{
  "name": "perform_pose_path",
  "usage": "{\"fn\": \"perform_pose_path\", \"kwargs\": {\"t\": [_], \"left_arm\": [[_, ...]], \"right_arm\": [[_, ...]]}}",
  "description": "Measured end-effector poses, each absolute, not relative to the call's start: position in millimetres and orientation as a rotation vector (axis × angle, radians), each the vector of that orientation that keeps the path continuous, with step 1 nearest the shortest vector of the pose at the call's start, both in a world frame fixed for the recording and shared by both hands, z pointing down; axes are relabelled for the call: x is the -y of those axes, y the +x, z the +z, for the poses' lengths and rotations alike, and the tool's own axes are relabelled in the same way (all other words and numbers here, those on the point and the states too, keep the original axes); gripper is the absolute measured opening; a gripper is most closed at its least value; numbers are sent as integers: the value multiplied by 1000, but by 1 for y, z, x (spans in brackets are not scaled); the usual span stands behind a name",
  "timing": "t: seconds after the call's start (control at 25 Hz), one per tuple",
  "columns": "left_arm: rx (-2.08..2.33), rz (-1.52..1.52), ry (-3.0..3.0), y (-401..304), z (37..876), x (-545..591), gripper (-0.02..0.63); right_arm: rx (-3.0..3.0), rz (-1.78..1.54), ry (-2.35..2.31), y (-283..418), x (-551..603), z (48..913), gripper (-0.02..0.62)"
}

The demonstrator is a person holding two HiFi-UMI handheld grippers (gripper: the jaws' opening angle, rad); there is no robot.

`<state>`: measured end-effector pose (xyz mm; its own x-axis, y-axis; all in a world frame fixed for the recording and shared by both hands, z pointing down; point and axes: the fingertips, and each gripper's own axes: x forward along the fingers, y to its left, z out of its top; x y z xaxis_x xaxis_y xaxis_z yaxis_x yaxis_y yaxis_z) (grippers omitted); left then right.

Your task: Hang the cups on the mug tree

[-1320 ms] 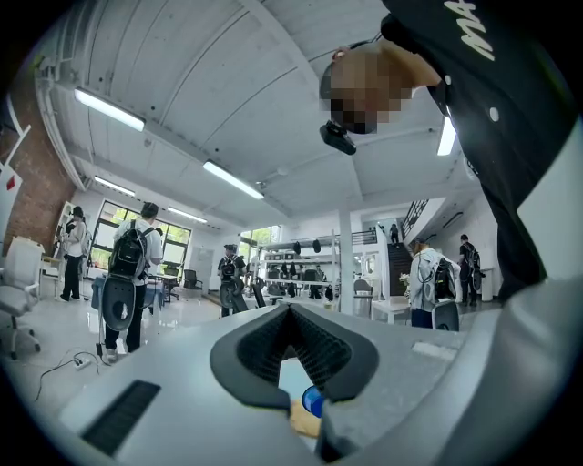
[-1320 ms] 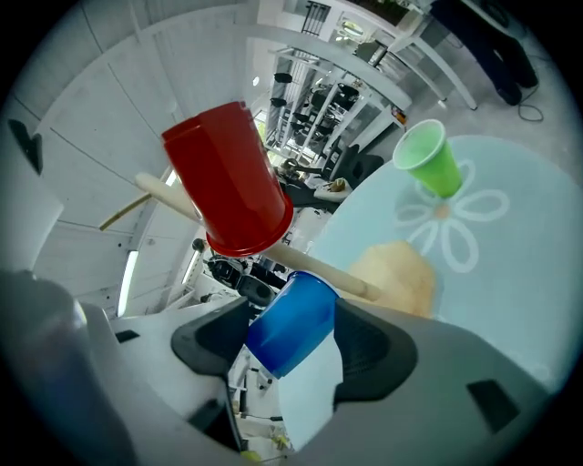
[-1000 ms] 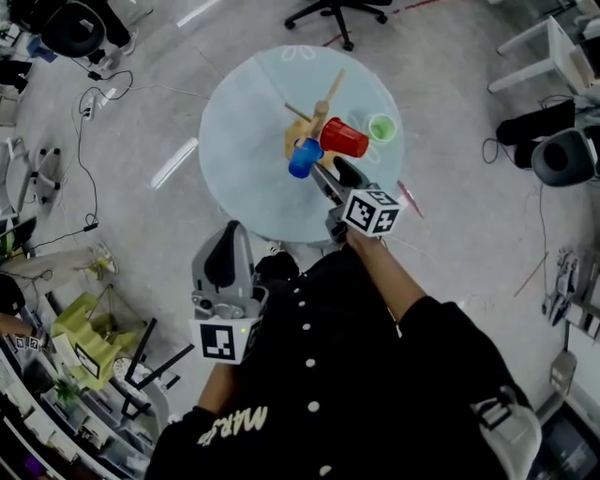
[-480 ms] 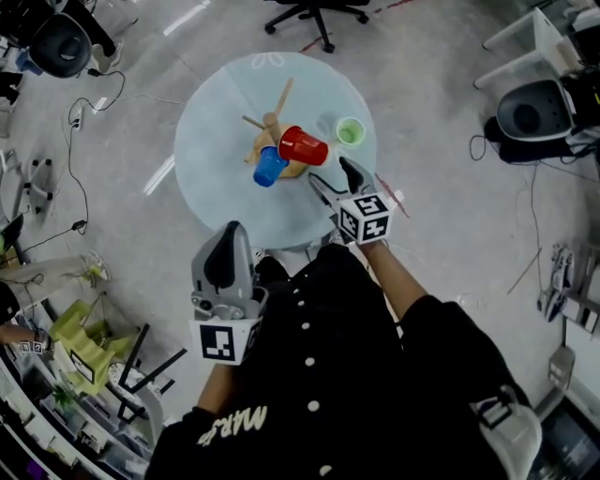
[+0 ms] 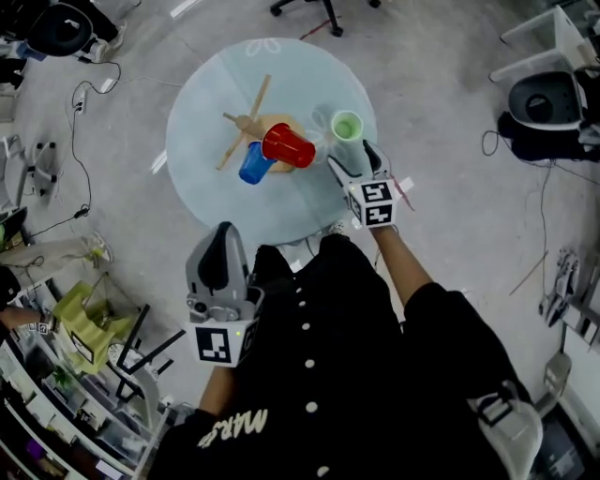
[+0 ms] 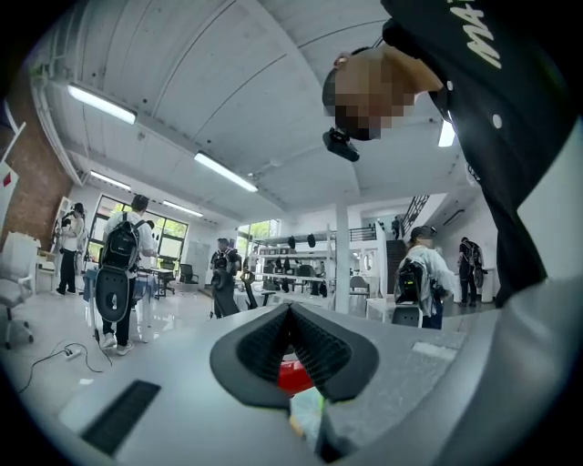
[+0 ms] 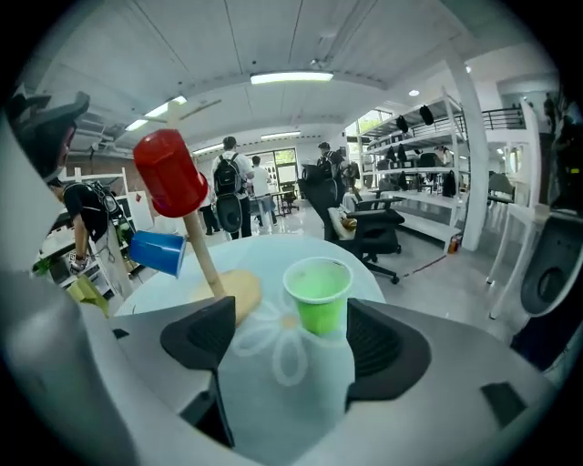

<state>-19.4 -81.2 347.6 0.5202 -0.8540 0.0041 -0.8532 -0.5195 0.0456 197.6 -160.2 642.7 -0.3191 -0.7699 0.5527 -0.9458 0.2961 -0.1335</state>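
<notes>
The wooden mug tree (image 5: 246, 124) stands on the round pale-blue table (image 5: 206, 112). A red cup (image 5: 288, 146) and a blue cup (image 5: 253, 163) hang on its pegs. A green cup (image 5: 347, 126) stands upright on the table to the tree's right. My right gripper (image 5: 354, 157) is just on the near side of that cup, its jaws opening, and nothing is between them. In the right gripper view the green cup (image 7: 319, 291) sits ahead of the wide jaws, with the red cup (image 7: 168, 173) and blue cup (image 7: 157, 252) to the left. My left gripper (image 5: 223, 251) is shut and held by my body, off the table.
An office chair (image 5: 319, 9) stands beyond the table. Cables (image 5: 84, 103) lie on the floor at left, and shelving with a yellow-green object (image 5: 80, 328) is at lower left. Black equipment (image 5: 548, 103) sits at right. People walk in the background (image 6: 123, 273).
My right gripper has drawn away from the red cup on the tree and swung right to the green cup, its jaws spreading wider. The left gripper has stayed put.
</notes>
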Motion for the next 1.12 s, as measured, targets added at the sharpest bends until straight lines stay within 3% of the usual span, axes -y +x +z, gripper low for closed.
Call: {"fn": "perform_pose_path", "kwargs": {"t": [0.64, 0.72, 0.76, 1.12], "left_arm": [[1651, 101, 2570, -17, 380, 85, -5], [1664, 104, 2559, -20, 381, 85, -5], [1671, 103, 2554, -21, 382, 85, -5], [1715, 21, 2565, -30, 366, 88, -5]], "right_arm": [[2107, 354, 1308, 213, 225, 710, 390], [2101, 319, 1327, 215, 231, 708, 360], [2102, 290, 1344, 215, 234, 704, 285], [2193, 26, 1290, 194, 257, 637, 267]]}}
